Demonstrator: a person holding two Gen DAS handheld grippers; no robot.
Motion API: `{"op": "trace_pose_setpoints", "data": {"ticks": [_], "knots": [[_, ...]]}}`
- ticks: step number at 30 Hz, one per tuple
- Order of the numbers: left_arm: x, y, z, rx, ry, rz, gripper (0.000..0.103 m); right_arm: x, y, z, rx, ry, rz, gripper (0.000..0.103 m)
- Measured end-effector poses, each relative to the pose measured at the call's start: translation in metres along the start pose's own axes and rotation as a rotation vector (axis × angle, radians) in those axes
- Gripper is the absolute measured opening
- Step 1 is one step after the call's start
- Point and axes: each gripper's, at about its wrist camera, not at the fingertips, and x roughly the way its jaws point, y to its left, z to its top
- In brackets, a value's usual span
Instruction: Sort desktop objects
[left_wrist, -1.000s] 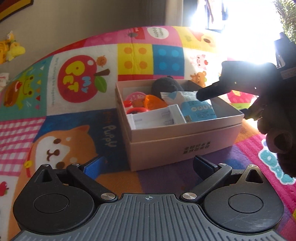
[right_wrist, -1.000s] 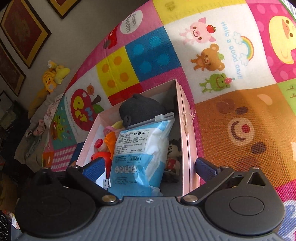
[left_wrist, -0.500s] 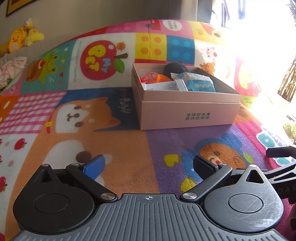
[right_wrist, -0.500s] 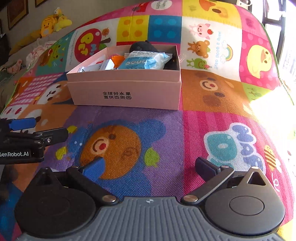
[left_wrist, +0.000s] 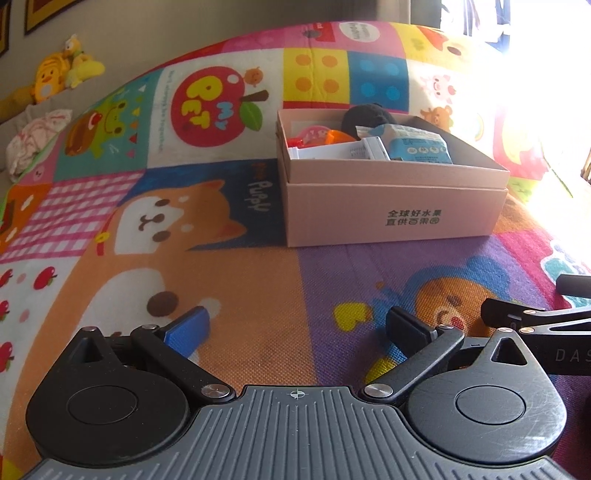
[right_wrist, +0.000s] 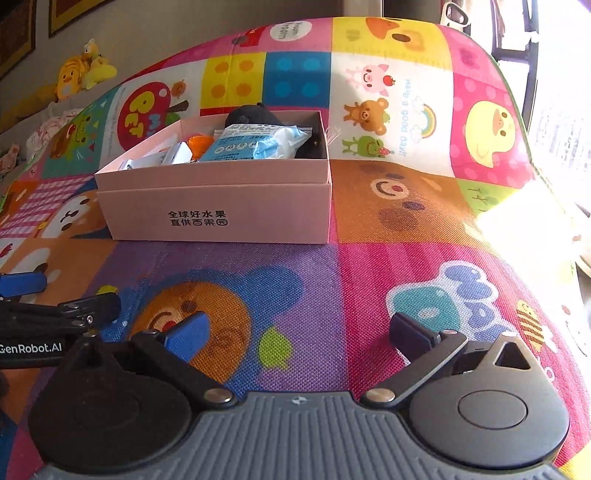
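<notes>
My left gripper (left_wrist: 297, 326) and my right gripper (right_wrist: 301, 330) both hang low over the play mat (left_wrist: 258, 295), jaws spread wide with nothing between them, side by side and well back from the pink box (left_wrist: 391, 210). The box sits toward the far side of the mat, and everything I can see of the sorting is already inside it: a blue-and-white packet (right_wrist: 255, 144) on top, a white carton (left_wrist: 332, 151) at the near left, something orange (left_wrist: 338, 137) behind that, and a dark plush toy (left_wrist: 365, 114) at the far end.

No loose object shows on the mat in either view, so I judge the job close to finished. The risk now is mostly mine. The two grippers sit just beside each other, and a careless swing could knock them together. The packet rides high, near the rim; if I nudge the box, it could slide out. Glare from the window at the right washes out that edge, so I could miss something lying there.
</notes>
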Motion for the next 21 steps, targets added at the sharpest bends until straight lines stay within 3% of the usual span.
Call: {"op": "trace_pose_setpoints", "data": {"ticks": [21], "knots": [[0.0,-0.0006,0.0002,-0.001,0.0,0.0,0.103,0.0009,0.0015,-0.0012,-0.002,-0.001,-0.003,0.103]]}}
